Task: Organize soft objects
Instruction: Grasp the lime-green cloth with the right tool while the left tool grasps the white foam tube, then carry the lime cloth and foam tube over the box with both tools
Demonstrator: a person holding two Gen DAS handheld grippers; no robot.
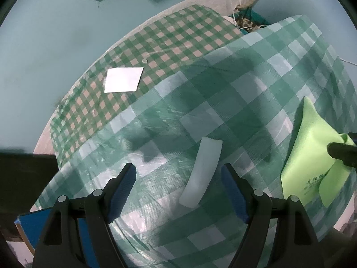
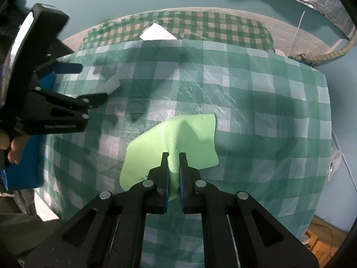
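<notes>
Pinching the lime-green cloth (image 2: 189, 134) at lower centre, the right gripper (image 2: 173, 156) should lift gently; the left gripper (image 1: 178, 178) gapes empty above a pale strip (image 1: 202, 172).

Two grippers are showing: the left gripper (image 1: 178, 192) and the right gripper (image 2: 173, 174). One green cloth (image 2: 178, 138) is lying on the table. Two checked covers are lying there, one with large checks (image 1: 223, 111) and one with small checks (image 1: 167, 40). One white strip (image 1: 203, 172) and one white square (image 1: 123, 80) are resting on them
</notes>
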